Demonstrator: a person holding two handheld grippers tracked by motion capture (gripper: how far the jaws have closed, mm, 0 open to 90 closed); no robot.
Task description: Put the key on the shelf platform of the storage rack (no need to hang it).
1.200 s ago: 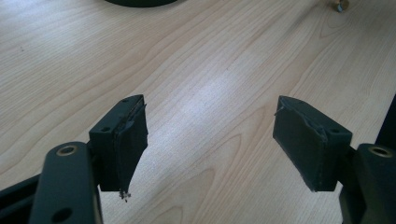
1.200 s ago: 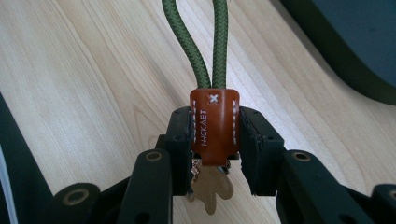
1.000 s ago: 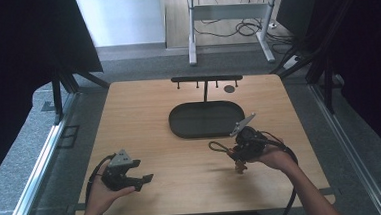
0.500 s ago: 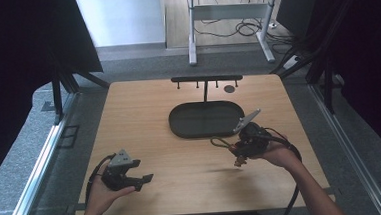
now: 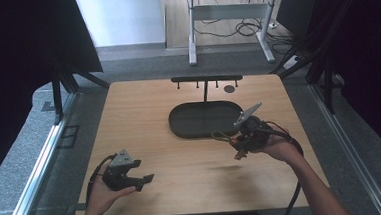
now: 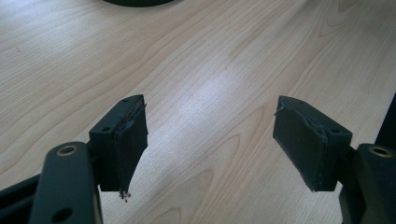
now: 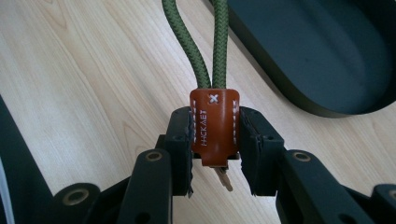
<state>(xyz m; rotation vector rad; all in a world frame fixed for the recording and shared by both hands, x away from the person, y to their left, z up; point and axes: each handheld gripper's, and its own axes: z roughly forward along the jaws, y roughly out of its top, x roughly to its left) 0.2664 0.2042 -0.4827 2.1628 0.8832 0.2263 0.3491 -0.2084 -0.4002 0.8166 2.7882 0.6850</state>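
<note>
A green rope loop (image 7: 195,51) with a brown leather tab (image 7: 214,128) is clamped between the pads of my right gripper (image 7: 215,154), which is shut on the tab. In the high view the right gripper (image 5: 240,140) hovers above the table just right of the black oval tray (image 5: 179,125), and the green rope loop (image 5: 219,135) sticks out toward the tray. A small metal piece hangs below the tab. My left gripper (image 5: 142,179) rests at the near left of the table, jaws wide open over bare wood, nothing between them (image 6: 210,140).
A black T-shaped rack with small pegs (image 5: 206,80) stands at the far edge behind the tray, with a small dark disc (image 5: 229,89) beside it. The wooden table (image 5: 143,110) lies open on the left half. Cables trail from both grippers.
The right gripper has lifted and shifted slightly right and away from me with the rope keychain. The left gripper has stayed put.
</note>
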